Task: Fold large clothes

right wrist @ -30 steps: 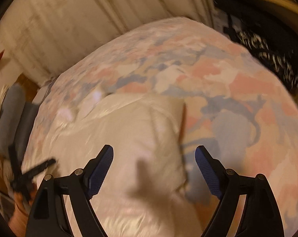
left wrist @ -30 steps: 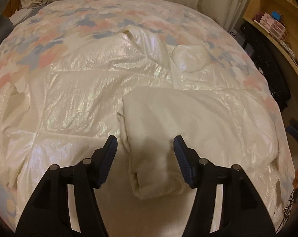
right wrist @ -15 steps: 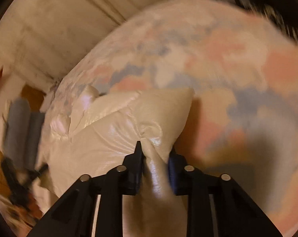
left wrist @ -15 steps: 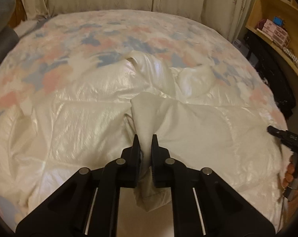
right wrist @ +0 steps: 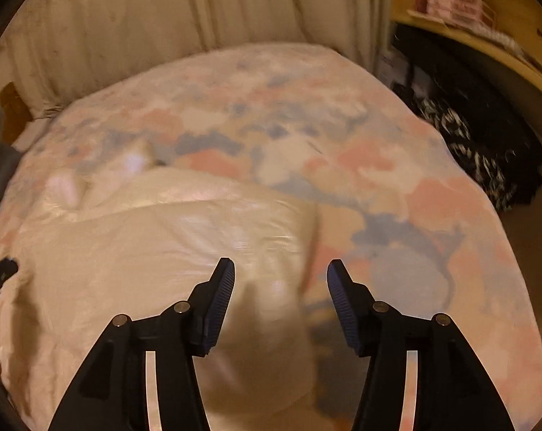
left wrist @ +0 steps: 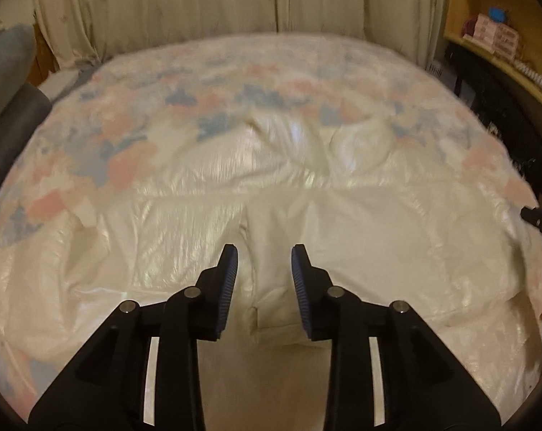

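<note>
With the left gripper point(left wrist: 264, 280) and right gripper point(right wrist: 281, 296) both spread wide and holding nothing, the cream jacket point(left wrist: 361, 237) lay on the bed point(right wrist: 396, 179) directly beneath them, so I judged each regrasp should pinch only the folded edge.

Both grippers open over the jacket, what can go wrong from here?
1. The folded flap of the shiny cream puffy jacket lies loose between the left gripper fingers; the slick padding may spring open.
2. The right gripper hangs over the jacket's edge beside the pastel patterned bedspread; a regrasp might pinch both.
</note>
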A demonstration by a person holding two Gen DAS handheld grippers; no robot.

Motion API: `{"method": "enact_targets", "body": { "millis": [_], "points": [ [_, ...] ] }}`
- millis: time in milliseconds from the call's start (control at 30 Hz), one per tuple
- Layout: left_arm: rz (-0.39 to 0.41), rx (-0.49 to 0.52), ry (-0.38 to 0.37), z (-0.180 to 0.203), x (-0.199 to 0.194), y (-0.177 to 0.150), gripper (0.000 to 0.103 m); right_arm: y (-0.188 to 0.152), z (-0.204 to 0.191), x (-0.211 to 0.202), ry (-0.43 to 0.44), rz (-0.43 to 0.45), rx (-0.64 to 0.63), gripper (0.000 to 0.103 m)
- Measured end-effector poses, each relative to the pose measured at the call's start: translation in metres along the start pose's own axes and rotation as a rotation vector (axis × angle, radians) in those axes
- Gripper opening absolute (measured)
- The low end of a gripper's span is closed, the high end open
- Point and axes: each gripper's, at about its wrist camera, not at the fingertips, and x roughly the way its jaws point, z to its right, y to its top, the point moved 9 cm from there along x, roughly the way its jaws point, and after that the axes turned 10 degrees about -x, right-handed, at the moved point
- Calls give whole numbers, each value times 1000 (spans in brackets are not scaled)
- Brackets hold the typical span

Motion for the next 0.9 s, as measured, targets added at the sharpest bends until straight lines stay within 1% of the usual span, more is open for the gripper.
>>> {"method": "enact_targets", "body": {
  "millis": [33, 100, 167, 233, 267, 333, 400, 433, 500, 600, 667, 700, 800, 900],
  "points": [
    [11, 4, -2, 4, -5, 1, 28, 1, -10, -7, 22, 9, -9, 55],
    [9, 6, -21, 16, -9, -1, 28, -1, -42, -17, 87, 11, -34, 55],
    [-12, 21, -38, 32, -5, -8, 28, -2, -84, -17, 180, 1, -50, 55],
    [-35, 28, -26, 46, 4, -18, 27, -8, -121, -13, 237, -24, -78, 55],
    [-50, 20, -24, 51, 10, -24, 25, -14, -138, -7, 239, -37, -103, 55],
    [-84, 5, -19, 59, 24, -38, 24, -24, -161, 3, 233, -64, -143, 54],
    [-110, 1, 27, 56, 39, -51, 24, -39, -170, 17, 199, -101, -177, 54],
    [-116, 5, 37, 53, 45, -56, 24, -44, -167, 22, 182, -103, -185, 54],
    [-125, -2, 22, 49, 48, -61, 24, -51, -149, 22, 115, -93, -199, 54],
    [-132, -20, -5, 43, 49, -62, 24, -60, -99, 21, -10, -83, -162, 54],
    [-137, -23, -13, 40, 49, -63, 24, -68, -63, 24, -57, -99, -112, 54],
    [-135, -22, -14, 40, 49, -64, 24, -72, -47, 26, -71, -110, -80, 57],
    [-130, -14, -3, 38, 49, -63, 24, -79, -22, 25, -42, -124, -6, 58],
    [-135, -12, 5, 37, 45, -59, 24, -78, -17, 23, -14, -129, 15, 58]
  ]
}}
